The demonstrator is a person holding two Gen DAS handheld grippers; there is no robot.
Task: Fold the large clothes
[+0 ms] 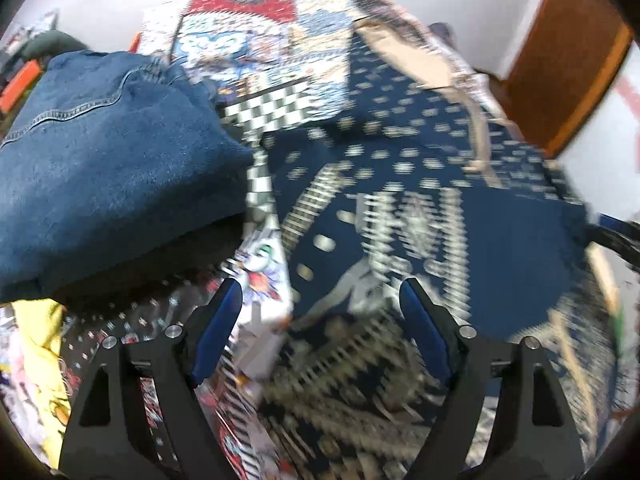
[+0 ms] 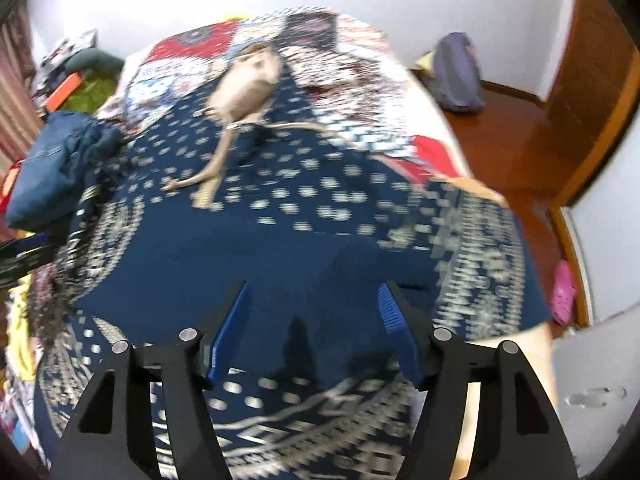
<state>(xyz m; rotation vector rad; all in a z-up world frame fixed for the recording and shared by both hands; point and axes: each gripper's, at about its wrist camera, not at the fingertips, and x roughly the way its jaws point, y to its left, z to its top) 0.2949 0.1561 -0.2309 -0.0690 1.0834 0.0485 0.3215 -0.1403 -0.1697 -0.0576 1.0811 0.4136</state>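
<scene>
A large navy cloth with white dots and pale patterned bands lies spread over the bed; it also shows in the left wrist view. My right gripper is open and empty just above the cloth's plain navy middle. My left gripper is open and empty above the cloth's patterned left edge. Both views are blurred by motion.
Folded blue denim lies on the bed at the left, also in the right wrist view. A beige garment with strings rests on the cloth's far part. A patchwork bedcover lies beneath. A wooden door and floor are right.
</scene>
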